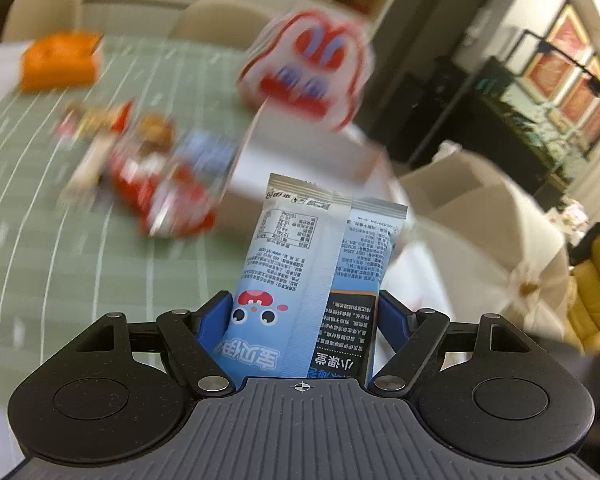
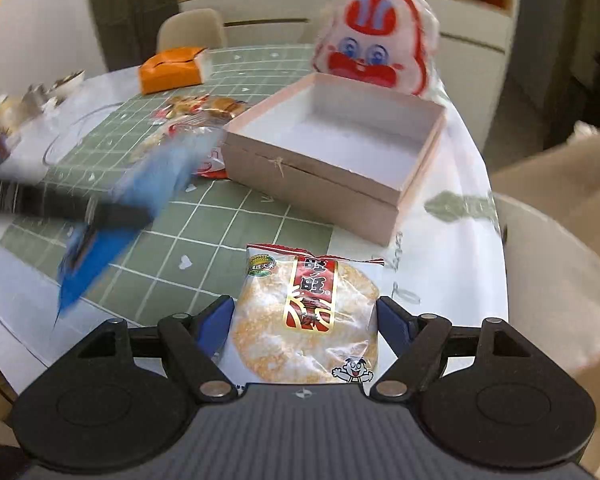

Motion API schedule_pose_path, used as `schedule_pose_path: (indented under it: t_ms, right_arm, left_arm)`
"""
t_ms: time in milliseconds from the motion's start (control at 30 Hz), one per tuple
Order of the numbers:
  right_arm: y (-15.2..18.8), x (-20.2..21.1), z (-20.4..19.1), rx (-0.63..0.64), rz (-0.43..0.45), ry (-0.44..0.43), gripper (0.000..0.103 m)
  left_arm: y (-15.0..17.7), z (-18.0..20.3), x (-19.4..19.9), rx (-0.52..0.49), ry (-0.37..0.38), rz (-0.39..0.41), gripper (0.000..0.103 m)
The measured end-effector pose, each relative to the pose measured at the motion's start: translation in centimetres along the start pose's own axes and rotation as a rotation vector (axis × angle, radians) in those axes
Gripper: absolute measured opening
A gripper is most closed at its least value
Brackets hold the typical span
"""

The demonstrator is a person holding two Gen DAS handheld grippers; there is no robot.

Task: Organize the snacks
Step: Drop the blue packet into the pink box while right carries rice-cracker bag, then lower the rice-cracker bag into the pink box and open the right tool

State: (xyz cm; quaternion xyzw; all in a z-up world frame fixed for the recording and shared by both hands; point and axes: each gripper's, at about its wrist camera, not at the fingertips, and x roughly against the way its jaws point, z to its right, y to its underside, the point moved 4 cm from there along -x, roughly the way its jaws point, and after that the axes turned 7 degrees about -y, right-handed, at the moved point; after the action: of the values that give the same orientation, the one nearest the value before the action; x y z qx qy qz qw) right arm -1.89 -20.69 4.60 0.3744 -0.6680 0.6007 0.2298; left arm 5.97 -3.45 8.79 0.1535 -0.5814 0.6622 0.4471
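A light blue snack packet [image 1: 312,280] is gripped between the blue fingers [image 1: 214,320] of the left gripper [image 1: 306,316], held upright with its printed back toward the camera. In the right wrist view, a clear-wrapped rice cracker packet [image 2: 306,316] is clamped by the fingers [image 2: 392,316] of the right gripper [image 2: 305,320], which stand fairly wide around it. An open pink box [image 2: 332,168] is seen at 12 o'clock from the cracker, its white inside bare. A rabbit-faced bag [image 2: 376,52] stands just behind the box at 1 o'clock. More snacks [image 2: 198,112] lie at 11 o'clock on the green gridded surface [image 2: 204,224], an orange box [image 2: 172,70] beyond them. At 9 o'clock, the left gripper is blurred.
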Motion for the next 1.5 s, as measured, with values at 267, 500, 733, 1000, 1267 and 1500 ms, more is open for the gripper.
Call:
schedule_pose_path:
  t_ms: [267,500,733,1000,1267,1500]
  right_arm:
    - [-0.9,0.6,-0.9,-0.010,-0.001,0.094,0.078]
    - [-3.2,0.5,-1.0,0.005,0.026,0.126,0.078]
    - [-5.7,-1.5,1.2,0.075,0.049,0.004,0.078]
    - [-14.9,-5.9,4.1,0.245,0.167,-0.122,0.079]
    - [-18.7,-16.2,5.6,0.174,-0.151,-0.229,0.079]
    - [-16.4,-12.0,2.0,0.402,-0.027,-0.290,0.079]
  left_arm:
    - [-11.5,2.7,-7.4,-0.069,0.063,0.061,0.086]
    - [-12.3,0.9,-14.9,0.099,0.052,-0.001,0.089]
    - [-11.3,-1.4,-10.8,0.160,-0.004,0.149,0.082]
    - [-4.5,-4.4,-5.5,0.452,-0.271,0.147,0.081]
    - [5.1,-2.5,-3.2,0.723,-0.350,0.192,0.081]
    - [9.0,-2.2,-1.2,0.745,-0.460,0.206,0.081]
